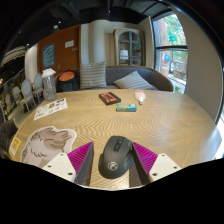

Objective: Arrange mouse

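Observation:
A black computer mouse (113, 156) lies on the round wooden table (160, 125), near its front edge. My gripper (113, 148) is low over the table with the mouse between its two fingers. The pink pads (83, 156) stand close along each side of the mouse, with a thin gap showing on the left side. The mouse rests on the table top, and its rear end is hidden below the fingers.
A mat with an animal picture (45, 143) lies left of the fingers. Beyond the fingers lie a printed sheet (50, 107), a dark book (109, 98), a small teal box (126, 107) and a small white object (140, 97). A sofa (120, 78) stands behind the table.

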Demonstrator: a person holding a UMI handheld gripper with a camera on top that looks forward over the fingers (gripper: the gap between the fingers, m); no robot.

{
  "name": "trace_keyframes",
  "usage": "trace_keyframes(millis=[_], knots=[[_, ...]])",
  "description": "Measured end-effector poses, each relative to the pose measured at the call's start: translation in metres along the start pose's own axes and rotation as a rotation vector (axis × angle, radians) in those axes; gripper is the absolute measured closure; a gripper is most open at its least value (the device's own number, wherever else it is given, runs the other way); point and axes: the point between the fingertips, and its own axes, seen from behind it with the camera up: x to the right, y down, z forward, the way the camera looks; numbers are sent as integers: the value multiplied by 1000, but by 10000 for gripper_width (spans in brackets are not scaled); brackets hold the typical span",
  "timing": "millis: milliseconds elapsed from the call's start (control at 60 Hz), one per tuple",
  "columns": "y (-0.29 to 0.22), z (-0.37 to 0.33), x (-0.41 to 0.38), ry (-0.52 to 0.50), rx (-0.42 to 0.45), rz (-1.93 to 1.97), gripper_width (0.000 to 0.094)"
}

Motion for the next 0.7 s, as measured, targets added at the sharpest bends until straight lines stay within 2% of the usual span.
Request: trace_keyframes(millis=[33,67,117,200,267,367,483,617,700], knots=[[-1,6,0,19,-10,-1,171],[-1,12,0,41,-18,-11,234],[1,19,7,84,-25,-57,459],[-5,19,10,125,-10,-50,525],[-5,14,6,95,8,-78,573],[-11,4,-7,28,23,-52,592],[-47,-31,-40,3,113,-54,594],[-83,-72,-116,-52,206,-108,595],[-87,-75,-166,-98,216,-120,592]])
